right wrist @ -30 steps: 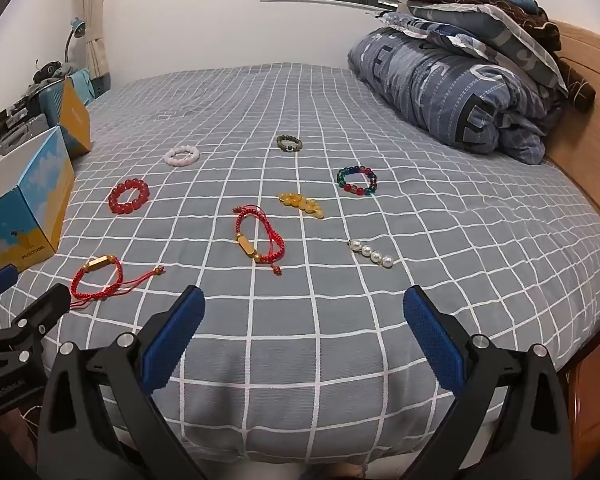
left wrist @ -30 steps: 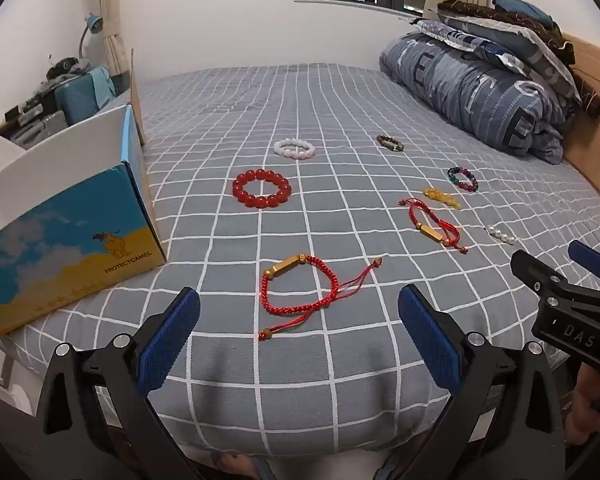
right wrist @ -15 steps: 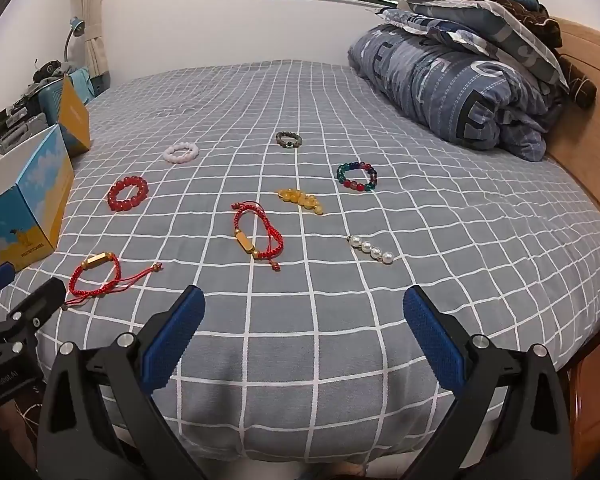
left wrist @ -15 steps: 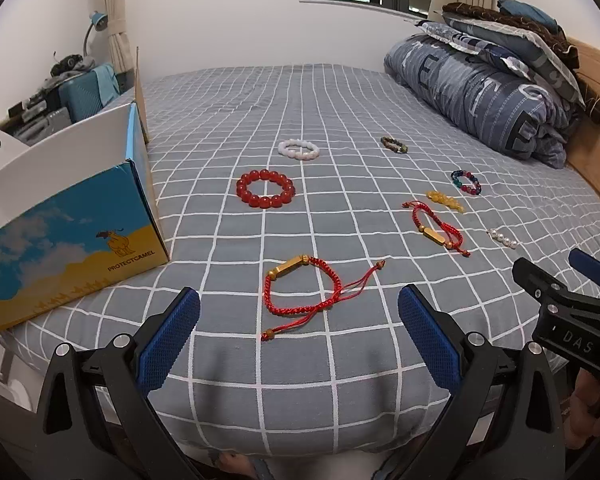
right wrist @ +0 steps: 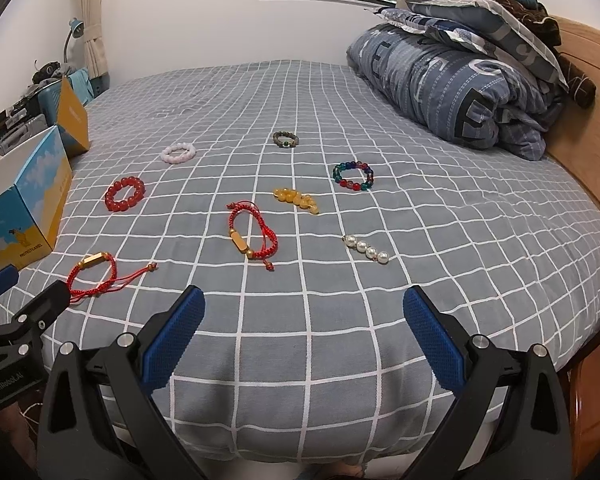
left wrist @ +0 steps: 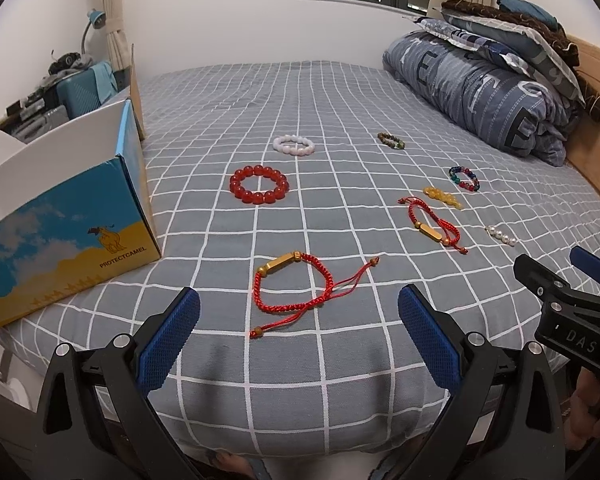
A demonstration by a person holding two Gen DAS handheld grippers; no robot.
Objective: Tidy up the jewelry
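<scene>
Several bracelets lie on the grey checked bed. A red cord bracelet with a gold bar lies nearest my left gripper, which is open and empty at the bed's front edge. A second red cord bracelet, a yellow bead strand and a pearl strand lie beyond my right gripper, also open and empty. Farther back are a red bead bracelet, a white one, a multicoloured one and a dark one.
An open blue and yellow cardboard box stands on the bed's left edge. A folded blue duvet and pillows are piled at the back right against a wooden headboard. Clutter and a lamp sit beyond the box.
Both grippers have shifted slightly, tilting the views up a little. The jewelry has not moved and both jaws stay wide open.
</scene>
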